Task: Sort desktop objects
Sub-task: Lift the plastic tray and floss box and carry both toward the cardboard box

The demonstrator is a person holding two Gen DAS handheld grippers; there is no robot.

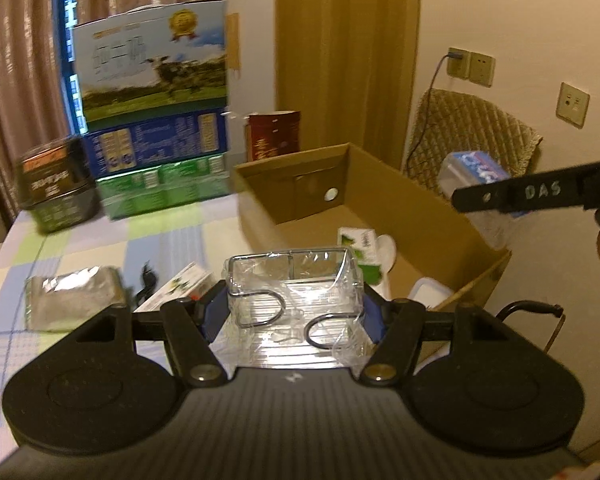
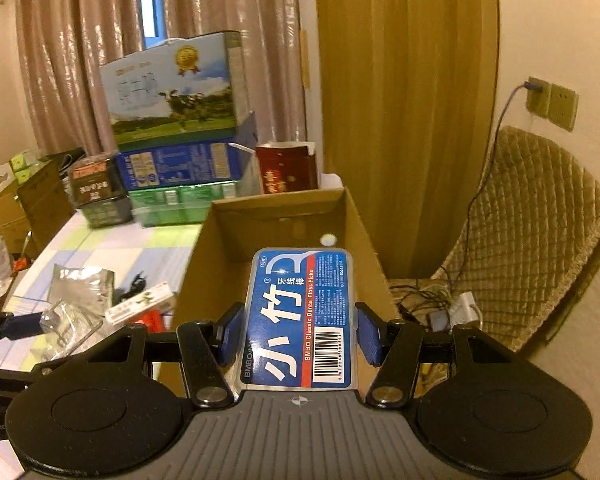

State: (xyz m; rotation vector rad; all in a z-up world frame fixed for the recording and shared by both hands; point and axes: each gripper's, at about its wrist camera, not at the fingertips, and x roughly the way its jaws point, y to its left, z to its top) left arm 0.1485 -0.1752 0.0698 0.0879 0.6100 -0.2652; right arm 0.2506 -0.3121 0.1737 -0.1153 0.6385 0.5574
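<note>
Between the blue pads of the left hand-held gripper (image 1: 296, 316), a clear plastic-wrapped wire holder (image 1: 294, 292) is sitting clamped at partial opening, held above the counter (image 1: 100, 248) just short of the cardboard box (image 1: 420, 216). The right hand-held gripper (image 2: 300, 334) is pinching a blue dental floss pick case (image 2: 300, 320) by its long edges, nosing over the box's near rim. Judging by the layout, both items are heading into the box; each load is best carried clear of the near wall and lowered low before release, one at a time, so the crinkly wrap is not snagging. Inside, a green-and-white carton (image 1: 360, 248) is lying on the floor, leaving room beside it. Farther off, a foil pouch (image 1: 74, 300) is awaiting sorting.
</note>
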